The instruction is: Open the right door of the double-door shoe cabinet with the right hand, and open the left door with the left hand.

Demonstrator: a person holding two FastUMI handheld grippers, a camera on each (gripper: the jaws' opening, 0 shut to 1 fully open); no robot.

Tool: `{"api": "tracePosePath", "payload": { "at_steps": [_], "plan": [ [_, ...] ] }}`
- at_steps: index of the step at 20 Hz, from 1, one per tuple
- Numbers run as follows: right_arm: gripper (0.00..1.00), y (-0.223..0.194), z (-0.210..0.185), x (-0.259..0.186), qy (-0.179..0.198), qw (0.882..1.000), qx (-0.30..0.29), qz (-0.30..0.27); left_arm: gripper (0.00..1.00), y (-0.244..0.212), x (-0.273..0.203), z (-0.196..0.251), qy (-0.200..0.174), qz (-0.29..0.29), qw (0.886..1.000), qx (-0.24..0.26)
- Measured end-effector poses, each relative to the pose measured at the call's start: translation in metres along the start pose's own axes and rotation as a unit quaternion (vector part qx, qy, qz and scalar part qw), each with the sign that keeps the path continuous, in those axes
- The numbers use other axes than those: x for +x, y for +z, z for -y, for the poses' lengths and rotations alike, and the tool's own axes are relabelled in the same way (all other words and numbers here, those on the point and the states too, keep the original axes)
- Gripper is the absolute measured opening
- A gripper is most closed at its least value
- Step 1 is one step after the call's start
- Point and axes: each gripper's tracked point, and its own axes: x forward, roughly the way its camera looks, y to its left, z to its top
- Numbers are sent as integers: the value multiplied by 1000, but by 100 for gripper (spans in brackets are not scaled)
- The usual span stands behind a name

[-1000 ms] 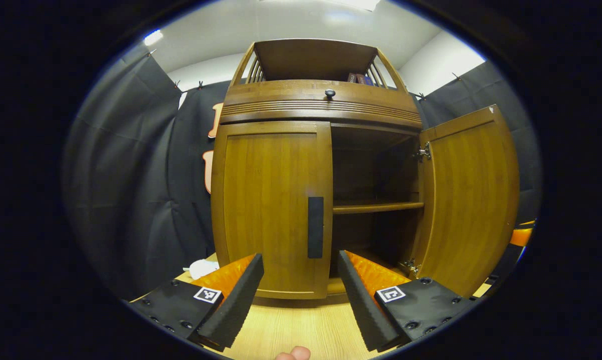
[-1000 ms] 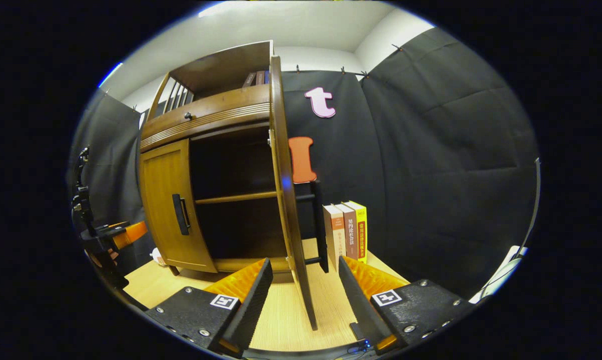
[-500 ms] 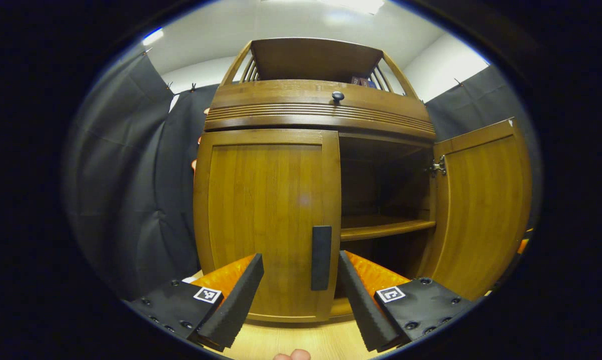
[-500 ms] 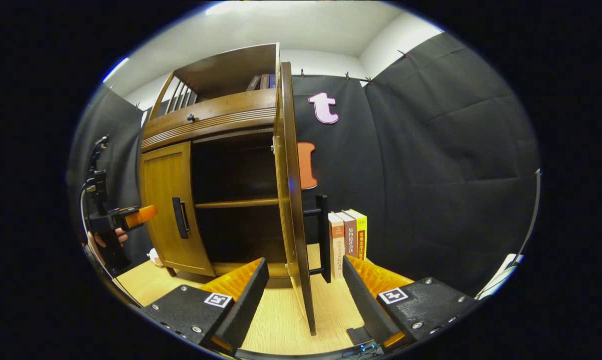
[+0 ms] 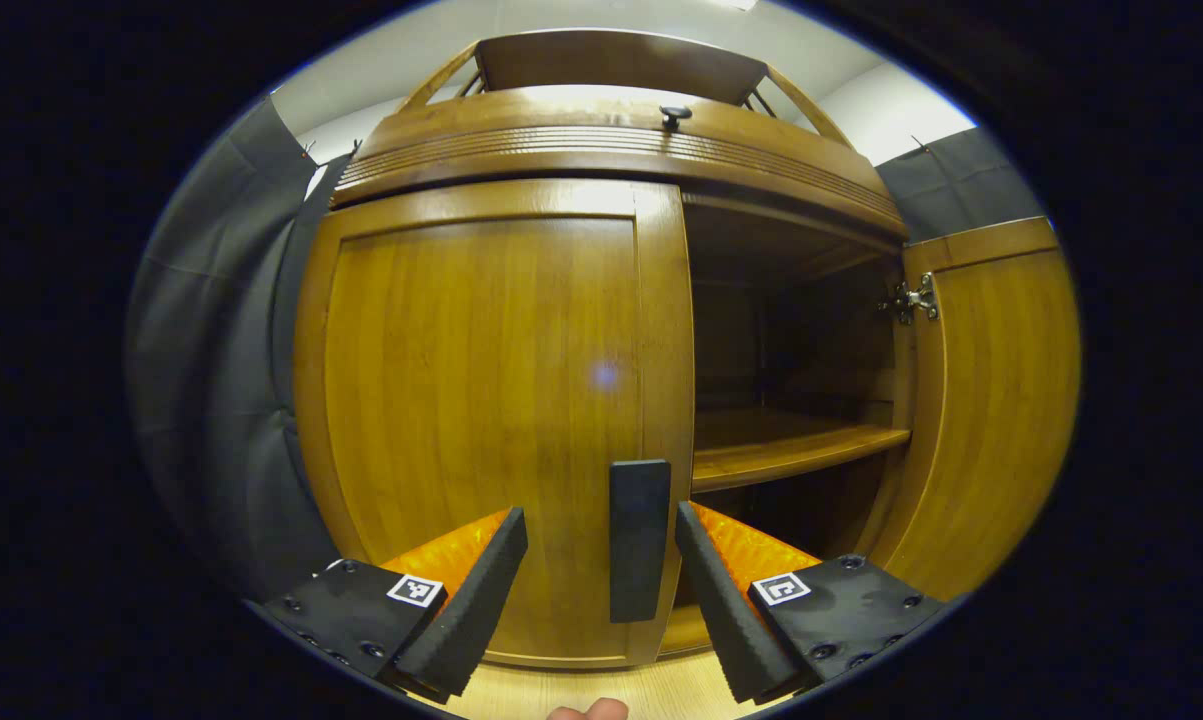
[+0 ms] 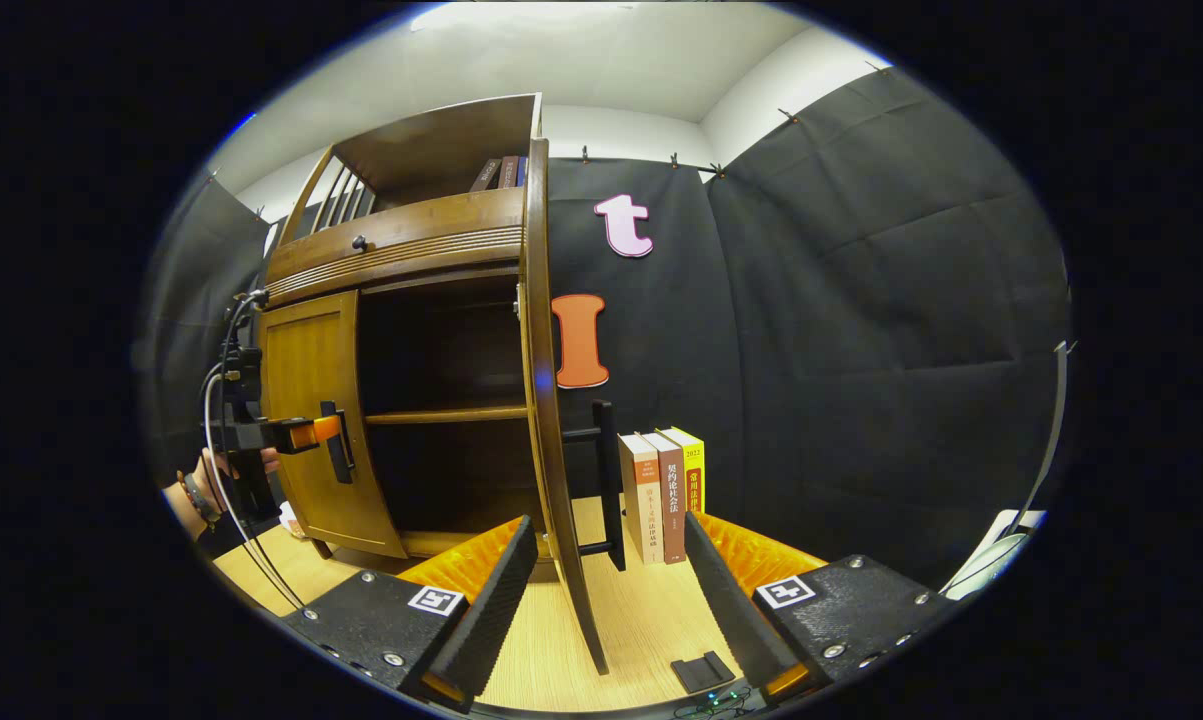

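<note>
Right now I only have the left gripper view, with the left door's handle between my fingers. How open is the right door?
Observer: In the right gripper view the right door stands wide open, seen edge-on.
Operator: Is the right gripper on it?
Observer: No. The right gripper is open, with a finger on either side of the door's edge, not pressing it.
Operator: Anything beyond that door?
Observer: Three books stand upright on the table, just past the right door's handle.

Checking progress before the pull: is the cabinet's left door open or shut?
Shut. The left door sits flush under the cabinet top, its handle between the open left gripper fingers, ungripped.
</note>
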Motion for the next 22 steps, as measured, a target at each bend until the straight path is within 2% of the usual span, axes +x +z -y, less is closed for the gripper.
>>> {"api": "tracePosePath", "payload": {
  "at_steps": [7, 9, 11, 13, 15, 16, 18, 19, 22],
  "plan": [
    [97, -2, 4, 1, -12, 1000, -2, -4, 94, -20, 21, 11, -6, -13, 1000, -17],
    [97, -2, 3, 1, -12, 1000, 0, -3, 83, -20, 23, 2, 16, -10, 1000, -16],
    [97, -3, 4, 2, -12, 1000, -1, -7, 72, -24, 26, 4, 10, -18, 1000, -23],
    [97, -6, 5, 4, -13, 1000, -3, -12, 67, -26, 24, 16, -15, -16, 999, -36],
    [97, -8, 4, 6, -12, 1000, -1, -16, 61, -27, 23, 15, -14, -16, 1000, -13],
    [91, -9, 3, 5, -11, 1000, 0, -17, 58, -28, 22, 15, -12, -15, 1000, -3],
    [91, -11, 2, 5, -9, 1000, 0, -19, 52, -27, 18, 16, -11, -12, 1000, 2],
    [97, -12, 1, 6, -9, 1000, -1, -20, 49, -26, 16, 16, -12, -11, 1000, -1],
    [97, -14, -2, 6, -5, 1000, -3, -23, 40, -26, 10, 16, -17, -12, 1000, -11]
  ]
}}
